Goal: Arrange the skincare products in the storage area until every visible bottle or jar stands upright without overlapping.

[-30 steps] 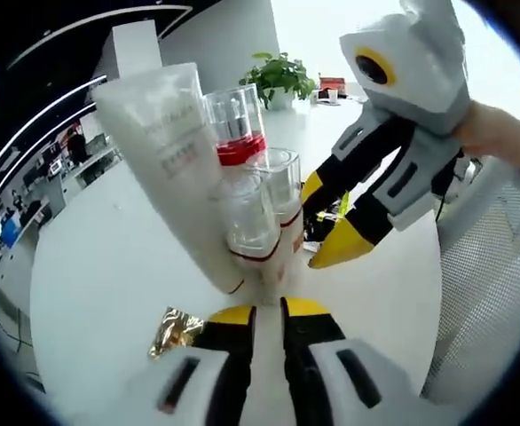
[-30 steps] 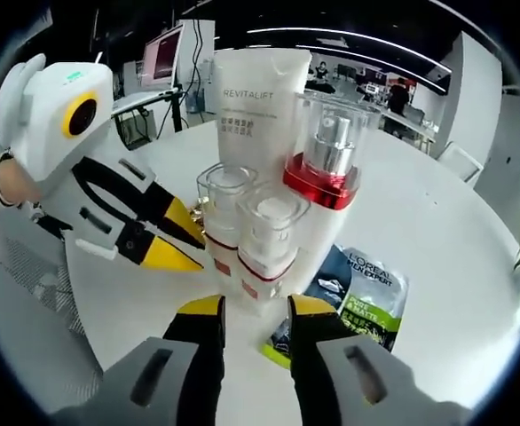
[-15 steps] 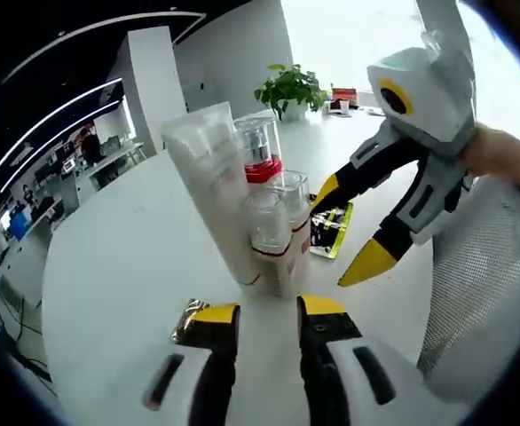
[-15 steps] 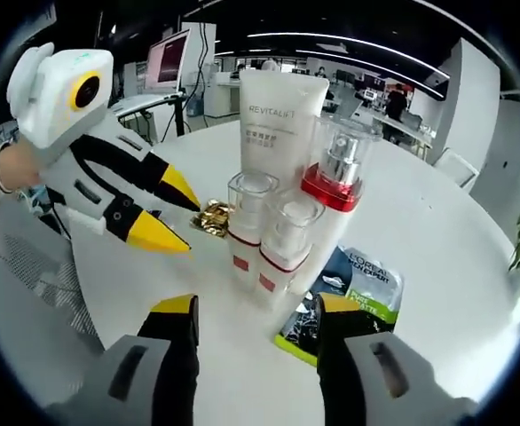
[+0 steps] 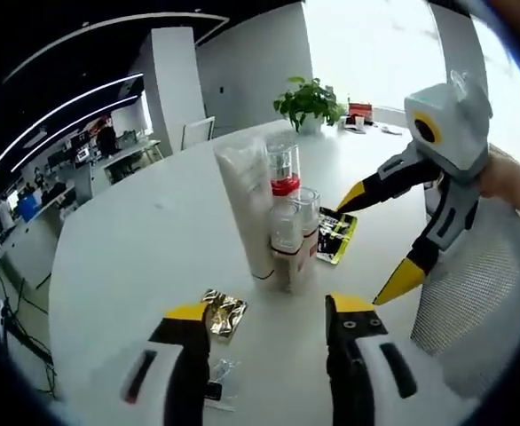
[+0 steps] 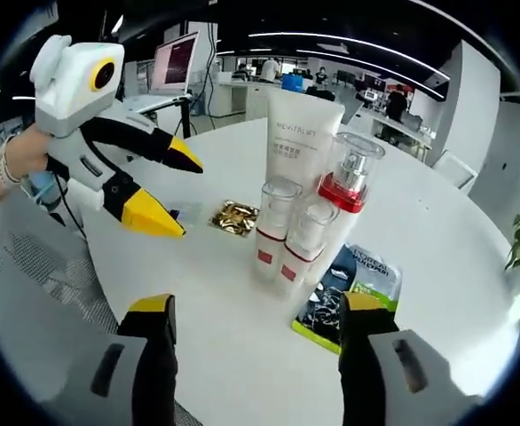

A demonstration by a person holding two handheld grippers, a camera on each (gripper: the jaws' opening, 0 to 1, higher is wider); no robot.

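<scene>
Standing upright on round white table (image 6: pixel 473 266), bottles (image 6: pixel 309 213); both grippers' jaws spread, empty.

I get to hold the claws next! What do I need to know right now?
Left claw: open, holding nothing.
Right claw: open, holding nothing.
Both are off the products.
On the white table, a tight upright cluster: tall white tube, red-collared pump bottle and two small clear-capped bottles. They stand very close; whether they touch cannot be told.
A green sachet lies flat beside the cluster; a gold wrapper lies nearby.
Done: every bottle looks upright.
Left: probably nothing, or only a quick check.
</scene>
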